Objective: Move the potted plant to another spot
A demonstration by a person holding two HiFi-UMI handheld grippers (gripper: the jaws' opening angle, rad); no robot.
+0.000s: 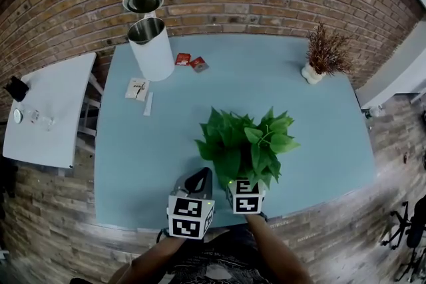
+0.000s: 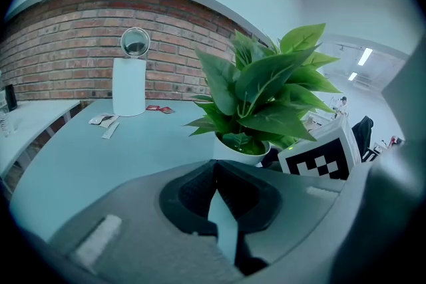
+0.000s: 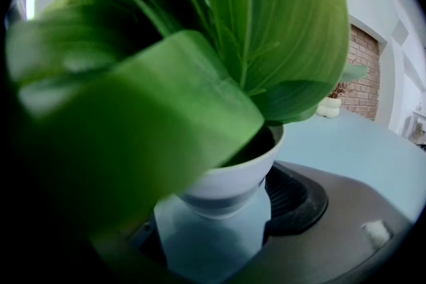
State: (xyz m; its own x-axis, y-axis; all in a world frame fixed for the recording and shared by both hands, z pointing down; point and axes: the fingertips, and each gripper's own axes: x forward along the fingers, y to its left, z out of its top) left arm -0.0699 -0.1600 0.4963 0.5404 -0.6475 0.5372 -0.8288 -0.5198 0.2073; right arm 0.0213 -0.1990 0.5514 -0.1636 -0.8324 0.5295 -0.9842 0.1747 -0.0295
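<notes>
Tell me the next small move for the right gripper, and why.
Probably close the right gripper on the potted plant. Its jaws stand apart with the white pot's base between them and a strip of table showing beside it, so no grip seems made yet.

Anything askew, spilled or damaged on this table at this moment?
Nothing stands out. The potted plant stands upright inside the right claw, with no soil spilled. The only loose bits are small packets lying beside the white bin.
</notes>
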